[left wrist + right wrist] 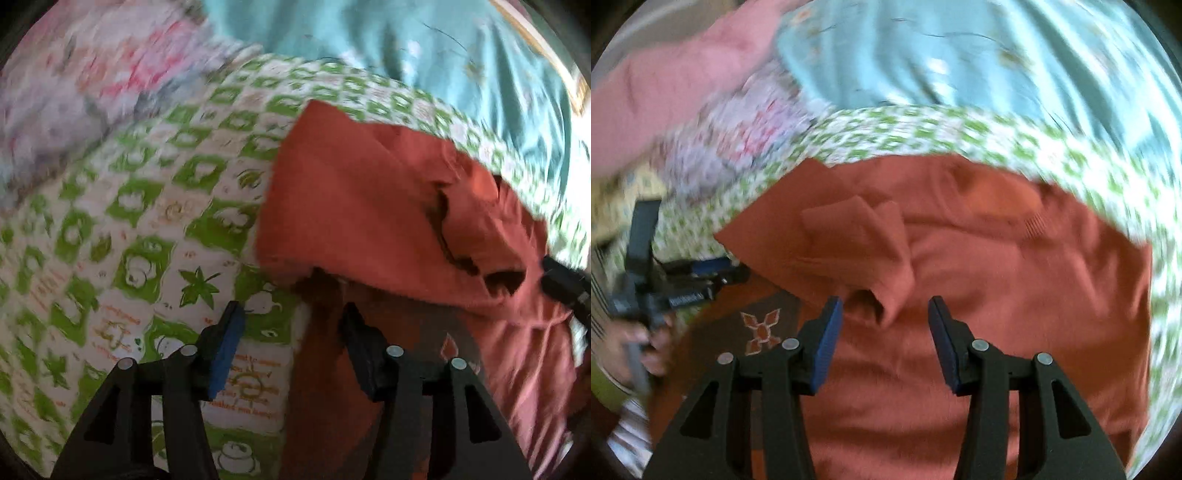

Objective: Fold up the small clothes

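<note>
A small rust-orange sweater (997, 258) lies on a green-and-white patterned cloth (147, 206), partly folded, with a sleeve (871, 243) laid across its body. It also shows in the left wrist view (362, 199). My left gripper (291, 325) is open and empty at the sweater's left edge, over the cloth; it shows from the right wrist view (701, 273) too. My right gripper (884, 317) is open and empty, just above the sleeve's cuff. Its tip shows at the right edge of the left wrist view (561, 284).
A teal sheet (960, 55) lies beyond the patterned cloth. A pink floral fabric (74, 85) lies at the far left. A pink garment (665, 81) is at the upper left. A brown patterned floor (761, 328) shows below the bed's edge.
</note>
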`<state>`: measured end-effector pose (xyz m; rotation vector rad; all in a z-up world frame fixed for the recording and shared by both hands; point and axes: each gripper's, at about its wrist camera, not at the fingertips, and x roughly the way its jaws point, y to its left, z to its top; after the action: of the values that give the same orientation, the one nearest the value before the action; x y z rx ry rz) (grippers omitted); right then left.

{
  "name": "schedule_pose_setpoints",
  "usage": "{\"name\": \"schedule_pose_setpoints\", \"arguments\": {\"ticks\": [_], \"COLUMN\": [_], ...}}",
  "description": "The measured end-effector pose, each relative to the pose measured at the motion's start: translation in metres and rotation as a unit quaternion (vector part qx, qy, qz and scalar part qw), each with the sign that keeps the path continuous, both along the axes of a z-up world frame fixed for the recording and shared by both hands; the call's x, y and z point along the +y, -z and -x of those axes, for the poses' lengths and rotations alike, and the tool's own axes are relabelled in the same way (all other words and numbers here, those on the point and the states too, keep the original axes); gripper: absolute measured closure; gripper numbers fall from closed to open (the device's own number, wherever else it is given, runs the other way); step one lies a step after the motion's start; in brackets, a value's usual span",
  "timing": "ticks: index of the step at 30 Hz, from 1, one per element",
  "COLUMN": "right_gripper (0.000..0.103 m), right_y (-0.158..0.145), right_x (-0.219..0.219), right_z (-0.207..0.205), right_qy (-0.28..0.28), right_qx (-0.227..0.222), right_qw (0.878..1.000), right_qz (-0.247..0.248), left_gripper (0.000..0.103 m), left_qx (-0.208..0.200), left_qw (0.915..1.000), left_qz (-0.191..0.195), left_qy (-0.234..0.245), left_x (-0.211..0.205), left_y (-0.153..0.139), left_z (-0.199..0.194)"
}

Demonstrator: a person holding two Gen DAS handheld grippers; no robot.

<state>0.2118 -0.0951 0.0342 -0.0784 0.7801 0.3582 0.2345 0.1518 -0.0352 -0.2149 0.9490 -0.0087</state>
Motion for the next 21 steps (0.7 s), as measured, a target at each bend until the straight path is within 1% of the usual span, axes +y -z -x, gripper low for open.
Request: {"name": "schedule_pose_setpoints", "arguments": {"ticks": [1, 2, 3, 4, 5, 6, 7, 8, 9, 10, 11, 12, 13, 14, 16, 17, 19, 21], "right_gripper": [0.053, 0.053, 0.053, 0.054, 0.054, 0.057, 0.078, 0.091, 0.097, 0.098, 0.098, 0.098, 0.098, 0.098, 0.098, 0.098, 0.098, 0.098], "right_y": [0.003, 0.005, 0.011, 0.016, 0.023, 0.028, 0.03, 0.03, 0.025, 0.02, 0.01, 0.003, -0.002, -0.007, -0.008, -0.003, 0.014, 0.033], "right_x": [0.011, 0.019, 0.033, 0.042, 0.051, 0.058, 0.061, 0.061, 0.052, 0.043, 0.021, 0.0, -0.016, -0.05, -0.097, -0.132, -0.17, -0.185], "right_z": [-0.006, -0.01, -0.015, -0.021, -0.025, -0.031, -0.034, -0.038, -0.044, -0.047, -0.047, -0.047, -0.045, -0.039, -0.027, -0.017, -0.006, -0.001], "right_qy": [-0.012, -0.022, -0.033, -0.04, -0.053, -0.06, -0.06, -0.057, -0.041, -0.027, 0.004, 0.034, 0.057, 0.097, 0.154, 0.202, 0.241, 0.25], "right_qx": [-0.007, -0.012, -0.02, -0.024, -0.027, -0.031, -0.036, -0.036, -0.03, -0.028, -0.026, -0.024, -0.023, -0.018, -0.007, 0.004, 0.03, 0.059], "right_qw": [0.999, 0.998, 0.995, 0.991, 0.987, 0.984, 0.983, 0.984, 0.989, 0.993, 0.998, 0.999, 0.998, 0.994, 0.982, 0.97, 0.955, 0.947], "right_qz": [0.029, 0.051, 0.094, 0.125, 0.149, 0.165, 0.169, 0.164, 0.136, 0.113, 0.064, 0.029, 0.005, -0.044, -0.104, -0.132, -0.17, -0.193], "left_gripper": [0.046, 0.045, 0.044, 0.044, 0.044, 0.044, 0.044, 0.044, 0.044, 0.044, 0.044, 0.044, 0.044, 0.044, 0.044, 0.044, 0.043, 0.043], "left_qx": [-0.006, -0.01, -0.011, -0.012, -0.012, -0.013, -0.014, -0.015, -0.017, -0.018, -0.019, -0.019, -0.019, -0.02, -0.024, -0.025, -0.02, -0.019], "left_qw": [1.0, 0.9999, 0.9998, 0.9998, 0.9997, 0.9997, 0.9996, 0.9995, 0.9994, 0.9993, 0.9992, 0.9992, 0.9992, 0.9991, 0.9991, 0.9992, 0.9992, 0.9985], "left_qz": [0.003, -0.003, -0.011, -0.014, -0.015, -0.017, -0.019, -0.023, -0.028, -0.031, -0.033, -0.034, -0.034, -0.034, -0.033, -0.03, -0.035, -0.052], "left_qy": [-0.006, -0.008, -0.011, -0.012, -0.013, -0.015, -0.016, -0.016, -0.015, -0.013, -0.012, -0.011, -0.011, -0.012, -0.011, -0.005, 0.004, 0.0], "left_x": [0.002, 0.001, -0.002, -0.003, -0.005, -0.006, -0.008, -0.01, -0.015, -0.015, -0.014, -0.014, -0.013, -0.013, -0.014, -0.016, -0.023, -0.028], "left_y": [0.0, 0.0, 0.0, 0.0, 0.001, 0.001, 0.0, -0.001, -0.002, -0.003, -0.003, -0.004, -0.005, -0.006, -0.008, -0.008, -0.005, -0.003], "left_z": [-0.002, -0.004, -0.008, -0.011, -0.015, -0.018, -0.021, -0.024, -0.03, -0.033, -0.036, -0.038, -0.041, -0.043, -0.045, -0.045, -0.046, -0.046]}}
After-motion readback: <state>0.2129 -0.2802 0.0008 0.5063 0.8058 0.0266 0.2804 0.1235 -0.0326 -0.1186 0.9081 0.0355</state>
